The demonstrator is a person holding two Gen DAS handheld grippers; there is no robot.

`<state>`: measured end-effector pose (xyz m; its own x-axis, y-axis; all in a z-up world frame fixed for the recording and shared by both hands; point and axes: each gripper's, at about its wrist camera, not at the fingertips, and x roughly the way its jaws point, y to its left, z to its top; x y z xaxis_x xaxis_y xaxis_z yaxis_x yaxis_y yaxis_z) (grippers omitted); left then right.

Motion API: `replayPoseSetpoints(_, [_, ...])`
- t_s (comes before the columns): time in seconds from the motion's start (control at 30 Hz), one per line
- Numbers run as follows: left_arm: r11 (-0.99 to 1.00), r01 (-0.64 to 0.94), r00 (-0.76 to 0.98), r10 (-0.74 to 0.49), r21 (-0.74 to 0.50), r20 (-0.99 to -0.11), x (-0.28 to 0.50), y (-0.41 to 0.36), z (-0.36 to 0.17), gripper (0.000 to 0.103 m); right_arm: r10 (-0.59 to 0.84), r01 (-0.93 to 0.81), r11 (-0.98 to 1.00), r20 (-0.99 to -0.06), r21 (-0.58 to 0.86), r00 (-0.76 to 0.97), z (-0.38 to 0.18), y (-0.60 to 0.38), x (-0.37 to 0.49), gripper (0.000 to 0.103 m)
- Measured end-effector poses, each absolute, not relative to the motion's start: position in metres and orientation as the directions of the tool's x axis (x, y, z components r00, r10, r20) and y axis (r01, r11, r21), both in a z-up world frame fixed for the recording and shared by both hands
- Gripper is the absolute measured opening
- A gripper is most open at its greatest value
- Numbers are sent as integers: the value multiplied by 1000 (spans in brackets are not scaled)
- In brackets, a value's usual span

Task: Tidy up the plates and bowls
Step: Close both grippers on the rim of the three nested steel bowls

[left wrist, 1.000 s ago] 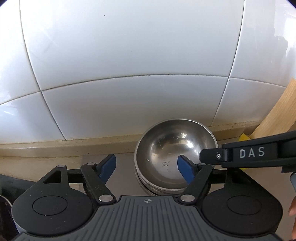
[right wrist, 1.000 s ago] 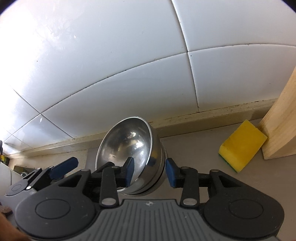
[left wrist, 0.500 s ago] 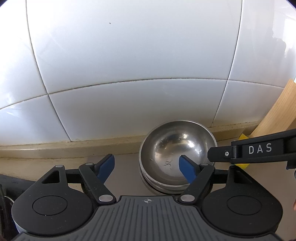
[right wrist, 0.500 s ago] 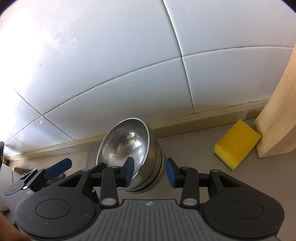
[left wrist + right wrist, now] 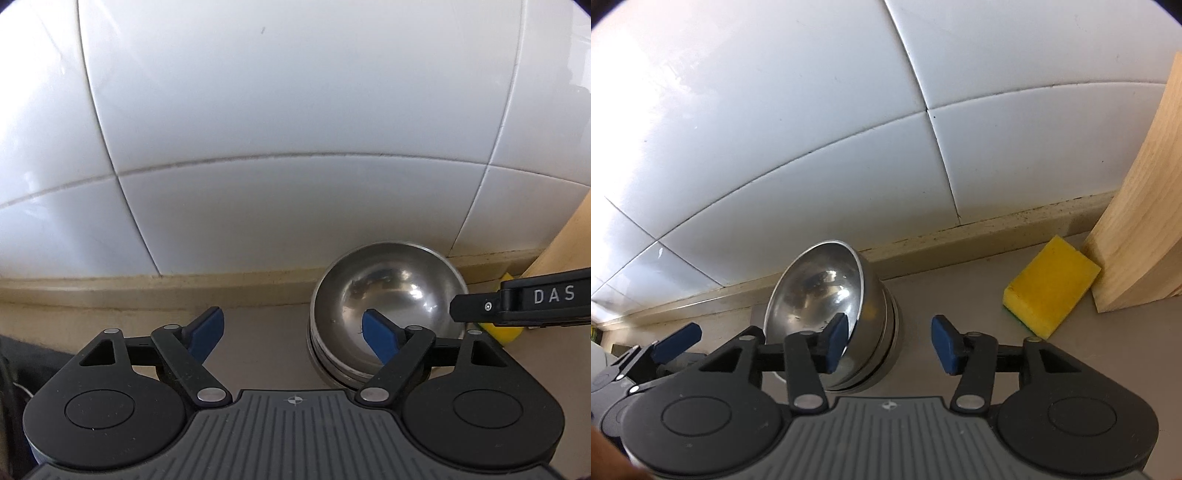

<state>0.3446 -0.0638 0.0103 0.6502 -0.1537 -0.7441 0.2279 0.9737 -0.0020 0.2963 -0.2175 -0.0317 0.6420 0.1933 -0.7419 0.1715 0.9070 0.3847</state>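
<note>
A stack of nested steel bowls (image 5: pixel 388 306) (image 5: pixel 820 291) sits on the counter against the tiled wall. My right gripper (image 5: pixel 889 343) straddles the stack's right wall, its left pad inside the top bowl and its right pad clear of the outside. Its jaws are opening and no longer press the wall. My left gripper (image 5: pixel 291 332) is also opening wide. Its right pad hangs over the bowl's inside, its left pad far off to the left, so the bowl's left rim stands between them untouched. The right gripper's finger (image 5: pixel 517 302) reaches in at the bowl's right rim.
A yellow sponge (image 5: pixel 1049 288) (image 5: pixel 502 332) lies right of the bowls, against a tall wooden block (image 5: pixel 1137 221). The white tiled wall (image 5: pixel 295 147) rises just behind. Something dark (image 5: pixel 22 354) sits at the far left edge of the counter.
The right jaws, which pinched the bowl's wall, have spread and let it go. The left jaws have spread wider. The bowls rest in the same spot.
</note>
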Motion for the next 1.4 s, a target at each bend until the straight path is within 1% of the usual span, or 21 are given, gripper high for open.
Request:
replayPoseSetpoints(0.37, [973, 225, 608, -173, -41, -775, 360, -64, -10, 81, 276, 176, 872, -755, 457, 595, -63, -218, 323, 34])
replayPoseSetpoints(0.67, [970, 235, 557, -183, -57, -810, 369, -68, -34, 81, 284, 186, 868, -769, 460, 573, -82, -219, 342, 34])
replayPoseSetpoints(0.73, [970, 235, 552, -189, -66, -812, 371, -68, -37, 83, 299, 184, 862, -767, 472, 568, -83, -218, 344, 34])
replayPoseSetpoints(0.83, [972, 232, 562, -170, -44, -810, 371, -69, -37, 88, 321, 181, 852, -763, 492, 561, -86, -219, 347, 35])
replayPoseSetpoints(1.13, [971, 234, 565, -176, -48, -806, 372, -72, -39, 89, 327, 174, 853, -764, 492, 556, -89, -217, 352, 40])
replayPoseSetpoints(1.2, [971, 234, 566, -178, -50, -805, 372, -73, -40, 91, 331, 171, 852, -763, 495, 555, -89, -219, 352, 42])
replayPoseSetpoints(1.27, [973, 228, 571, -173, -47, -802, 376, -71, -45, 95, 339, 169, 849, -762, 500, 552, -92, -220, 354, 44])
replayPoseSetpoints(1.4, [973, 227, 586, -164, -33, -794, 373, -71, -46, 98, 342, 164, 848, -756, 505, 558, -92, -228, 350, 46])
